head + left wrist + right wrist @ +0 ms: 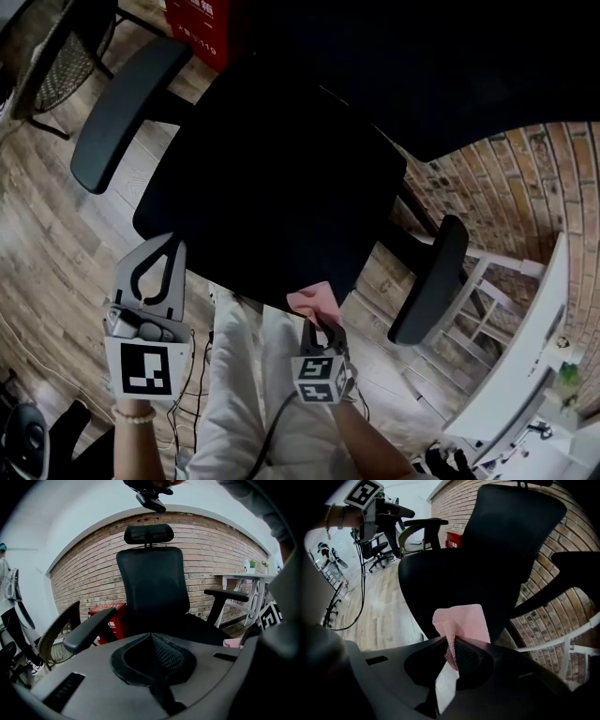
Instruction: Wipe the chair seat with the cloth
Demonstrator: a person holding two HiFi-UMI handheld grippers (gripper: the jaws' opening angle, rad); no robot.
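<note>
1. Right gripper view is showing the right gripper point(451, 641) pinching the pink cloth point(465, 620), its jaws clamping on the fold.
2. The cloth is hanging by the chair seat point(272, 187) front edge, so the wiping seemingly lies ahead.
3. The left gripper point(152, 639) is hovering, jaws together, empty.
</note>
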